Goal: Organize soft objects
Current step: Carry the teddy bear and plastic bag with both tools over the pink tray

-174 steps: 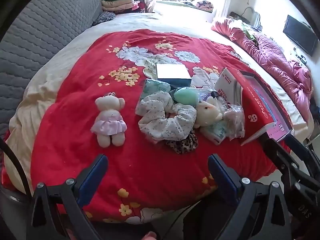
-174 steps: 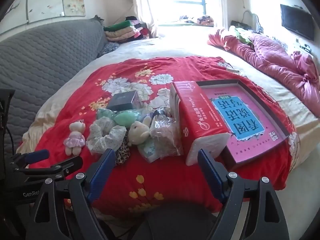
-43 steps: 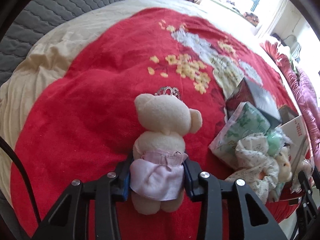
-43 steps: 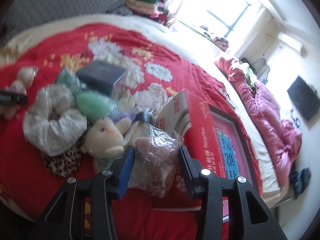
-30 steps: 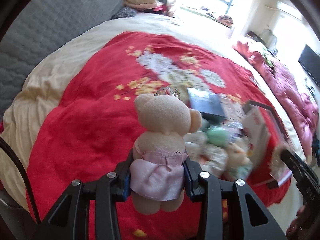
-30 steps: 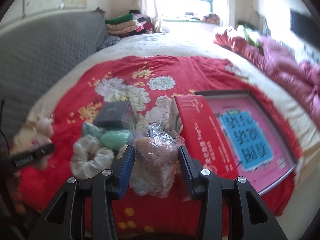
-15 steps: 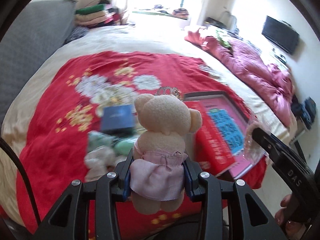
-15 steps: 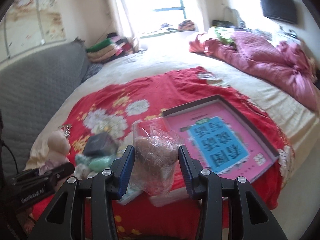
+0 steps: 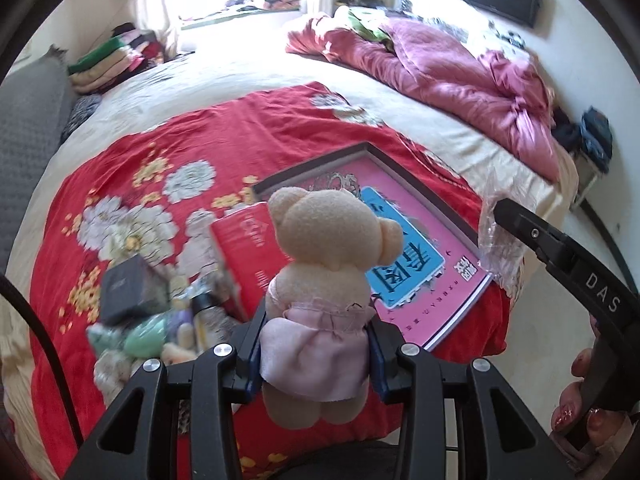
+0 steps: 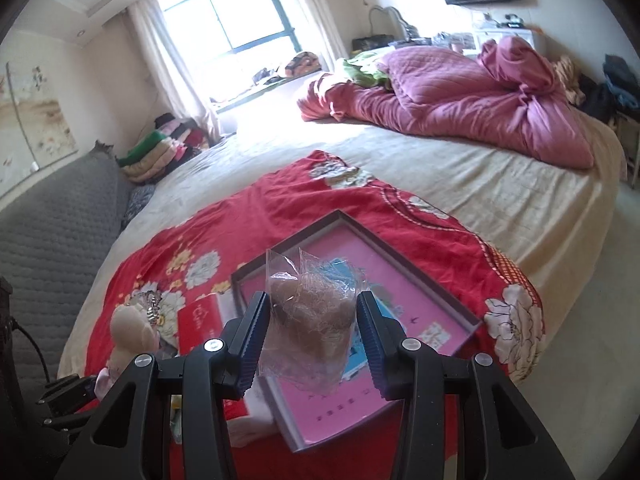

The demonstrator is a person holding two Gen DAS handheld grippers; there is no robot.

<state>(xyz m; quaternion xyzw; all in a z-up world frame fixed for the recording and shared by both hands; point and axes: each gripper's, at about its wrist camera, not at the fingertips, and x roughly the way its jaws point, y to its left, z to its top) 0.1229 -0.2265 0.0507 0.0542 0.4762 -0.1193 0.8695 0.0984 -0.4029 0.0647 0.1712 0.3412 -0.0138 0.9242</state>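
From the left wrist, the left hand-held gripper [image 9: 314, 354] is clamped on the bear [image 9: 320, 280] at its pink skirt, the bear upright with its back to the camera. Behind it, toward twelve o'clock, the pink tray [image 9: 408, 240] lies on the red blanket [image 9: 240, 136]. At nine o'clock a red box [image 9: 248, 252] stands against the tray, with a dark box [image 9: 128, 288] and a blurred heap of soft things [image 9: 148, 336] beyond it. At three o'clock the right hand-held gripper [image 9: 516, 220] reaches in, clear plastic at its tip.

From the right wrist, the right hand-held gripper [image 10: 312, 328] squeezes a clear bag [image 10: 310, 316] of something brown, held over the tray [image 10: 400, 264]. At eight o'clock the bear [image 10: 130, 330] shows beside the red box [image 10: 198, 324]. A pink quilt [image 10: 480, 108] lies bunched at one o'clock.
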